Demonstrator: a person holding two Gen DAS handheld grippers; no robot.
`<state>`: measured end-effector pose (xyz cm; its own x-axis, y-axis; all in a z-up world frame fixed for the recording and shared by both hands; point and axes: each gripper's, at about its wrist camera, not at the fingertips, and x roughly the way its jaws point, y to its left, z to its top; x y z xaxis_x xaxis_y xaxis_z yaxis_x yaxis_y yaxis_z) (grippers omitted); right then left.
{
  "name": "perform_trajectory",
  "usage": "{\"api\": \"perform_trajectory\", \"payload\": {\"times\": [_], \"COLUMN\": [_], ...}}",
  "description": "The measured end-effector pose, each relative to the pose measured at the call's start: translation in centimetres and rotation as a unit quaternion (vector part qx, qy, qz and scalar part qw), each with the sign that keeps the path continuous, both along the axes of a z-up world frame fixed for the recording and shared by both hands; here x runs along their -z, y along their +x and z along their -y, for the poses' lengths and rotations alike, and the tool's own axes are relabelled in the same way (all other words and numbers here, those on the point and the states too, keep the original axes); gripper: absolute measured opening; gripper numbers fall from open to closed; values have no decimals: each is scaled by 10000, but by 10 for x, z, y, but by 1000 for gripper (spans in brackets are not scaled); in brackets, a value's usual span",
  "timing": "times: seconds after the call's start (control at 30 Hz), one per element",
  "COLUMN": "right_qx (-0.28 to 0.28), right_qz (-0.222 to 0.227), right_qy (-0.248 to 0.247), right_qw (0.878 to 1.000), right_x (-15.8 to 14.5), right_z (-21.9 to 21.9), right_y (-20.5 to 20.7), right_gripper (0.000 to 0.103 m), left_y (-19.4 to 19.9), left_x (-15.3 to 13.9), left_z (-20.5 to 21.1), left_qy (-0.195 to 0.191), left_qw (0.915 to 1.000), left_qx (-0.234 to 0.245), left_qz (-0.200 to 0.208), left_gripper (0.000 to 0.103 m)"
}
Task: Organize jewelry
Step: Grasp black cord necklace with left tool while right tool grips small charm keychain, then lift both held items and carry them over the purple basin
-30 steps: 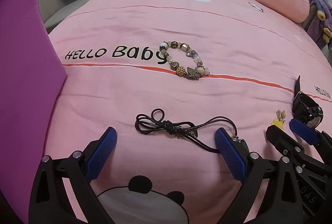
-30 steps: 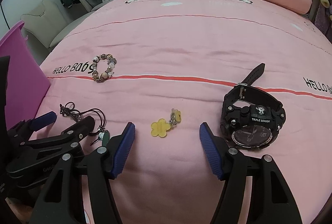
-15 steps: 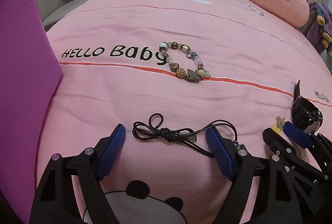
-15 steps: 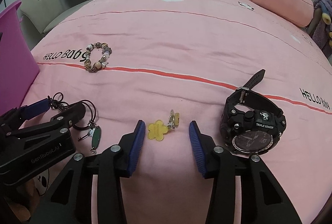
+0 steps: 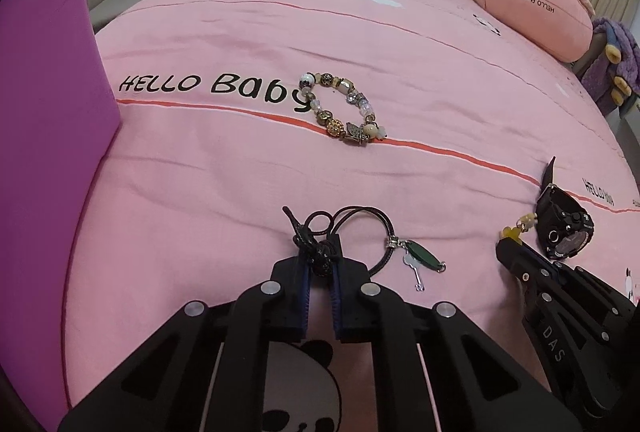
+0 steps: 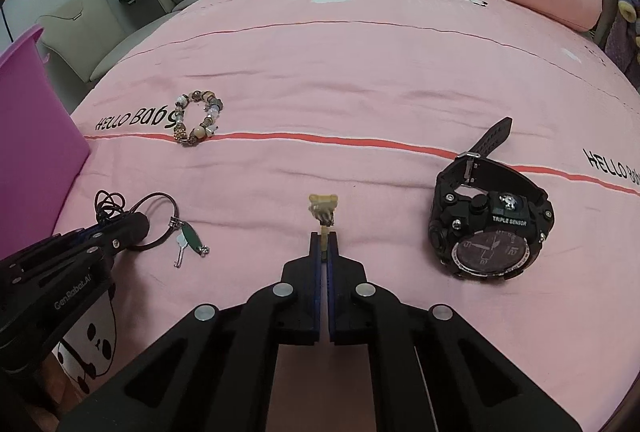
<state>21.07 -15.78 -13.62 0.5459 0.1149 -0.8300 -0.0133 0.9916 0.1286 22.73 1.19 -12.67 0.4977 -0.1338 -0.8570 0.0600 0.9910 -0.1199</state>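
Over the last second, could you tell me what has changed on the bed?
Both grippers closed: the left gripper on the black cord necklace, bunching its cord, the right gripper on the yellow flower charm, now upended. The beaded bracelet and black watch stayed put.

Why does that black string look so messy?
The black cord necklace is bunched in a knotty tangle where the left hand-held gripper pinches it, with its green pendant and little key trailing on the pink bedspread. Nothing looks broken.
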Motion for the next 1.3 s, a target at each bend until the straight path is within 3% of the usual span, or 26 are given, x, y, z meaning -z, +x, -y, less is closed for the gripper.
{"api": "perform_trajectory", "payload": {"times": [0.27, 0.73, 0.93, 1.3], "right_qx": [103, 148, 15, -326], "right_qz": [100, 296, 383, 991], "right_qy": [479, 656, 698, 934], "right_qw": [9988, 9973, 9968, 9901], "right_x": [-8, -42, -71, -144], "right_z": [20, 33, 28, -2], "right_y": [-27, -70, -92, -127], "right_gripper": [3, 3, 3, 3], "left_y": [-32, -76, -92, -126], "left_x": [-7, -31, -63, -144], "left_z": [2, 4, -1, -18], "left_qy": [0, -126, -256, -253], "left_qw": [9998, 9995, 9991, 9956], "left_qx": [103, 294, 342, 512], "left_qz": [-145, -78, 80, 736], "left_gripper": [9, 9, 9, 9]}}
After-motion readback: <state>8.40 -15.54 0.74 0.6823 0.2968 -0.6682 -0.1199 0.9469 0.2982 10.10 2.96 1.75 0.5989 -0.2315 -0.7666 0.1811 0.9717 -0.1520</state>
